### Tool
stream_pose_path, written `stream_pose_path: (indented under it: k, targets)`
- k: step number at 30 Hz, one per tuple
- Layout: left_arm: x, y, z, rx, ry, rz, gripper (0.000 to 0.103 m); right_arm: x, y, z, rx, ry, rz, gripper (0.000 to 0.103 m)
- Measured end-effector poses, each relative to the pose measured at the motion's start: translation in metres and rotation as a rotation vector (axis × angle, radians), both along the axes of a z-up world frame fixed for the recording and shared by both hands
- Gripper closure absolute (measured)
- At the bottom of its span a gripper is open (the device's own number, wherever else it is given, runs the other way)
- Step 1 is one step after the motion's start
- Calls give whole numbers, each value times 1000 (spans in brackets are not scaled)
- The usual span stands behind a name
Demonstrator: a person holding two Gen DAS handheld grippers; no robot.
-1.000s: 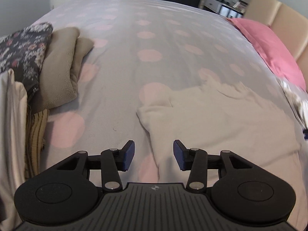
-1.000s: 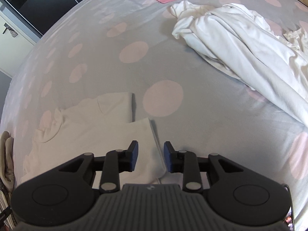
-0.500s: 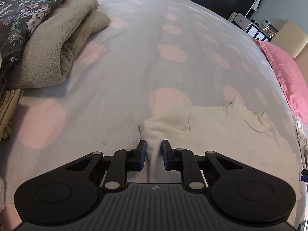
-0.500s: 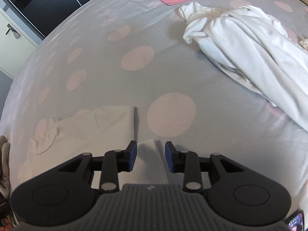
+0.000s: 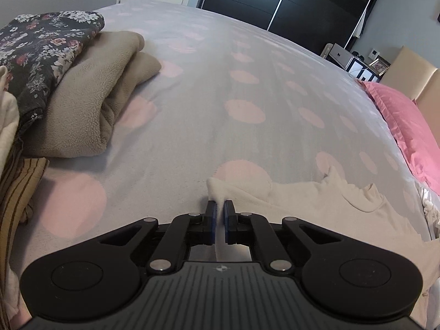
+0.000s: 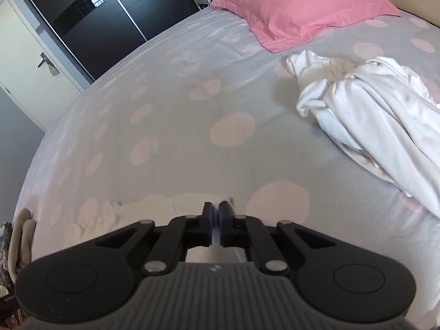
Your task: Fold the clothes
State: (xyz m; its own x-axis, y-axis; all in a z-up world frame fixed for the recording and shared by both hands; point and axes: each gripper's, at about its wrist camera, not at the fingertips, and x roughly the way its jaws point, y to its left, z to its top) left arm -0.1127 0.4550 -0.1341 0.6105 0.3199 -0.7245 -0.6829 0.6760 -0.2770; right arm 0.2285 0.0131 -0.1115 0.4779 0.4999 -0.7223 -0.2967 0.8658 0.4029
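A cream top [image 5: 316,203] lies flat on the grey bed cover with pink dots [image 5: 220,96]. My left gripper [image 5: 219,209] is shut on the top's near left edge, with cloth pinched between its blue pads. The same top shows in the right wrist view [image 6: 154,206]. My right gripper [image 6: 215,211] is shut on its near right edge. Most of the top is hidden under both grippers.
A folded stack sits at the left: a dark floral garment [image 5: 41,46], a beige fleece [image 5: 90,101] and a striped piece [image 5: 19,189]. A crumpled white garment [image 6: 371,121] lies at the right. A pink pillow [image 6: 297,8] is at the head of the bed.
Both grippers came down onto the cream top's near edge and closed on it. Their jaws were apart a second ago and now pinch the cloth.
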Motion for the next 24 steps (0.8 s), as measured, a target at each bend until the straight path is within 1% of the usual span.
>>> stream_pose_path:
  k: [3,5,7,8,9,10,12,15,19,22,23,24]
  targets:
    - [1,2,-2,-8,5,14,99,2,5,-7,-51,15,-11,97]
    - [4,1,-4,1,12,12,99,3,7,-14,-68,39,-19,91]
    - [9,-2,-5,-1,31,-10,98,3,5,-17,-73,51,-33,87]
    - [11,-3,-5,9,38,-9,97,4,3,-18,-68,60,-38,83]
    - [10,-4,-3,27,39,4,95,4,0,-19,-56,72,-41,73]
    - [8,-4,-2,45,36,19,93,3,-2,-19,-48,85,-46,70]
    - [3,-1,2,51,25,52,84,2,-7,-22,-43,113,-54,70]
    - [-2,4,7,37,21,81,82,-1,-10,-31,-73,175,-65,69]
    - [-1,-4,14,69,52,47,82,-6,-16,-43,-113,255,-93,63]
    - [-1,-13,17,79,72,23,80,-12,-12,-48,-150,278,-83,63]
    - [-1,-16,19,79,74,17,80,-14,-9,-48,-166,272,-76,64]
    - [-1,-19,21,80,75,11,80,-16,-7,-47,-173,268,-70,71]
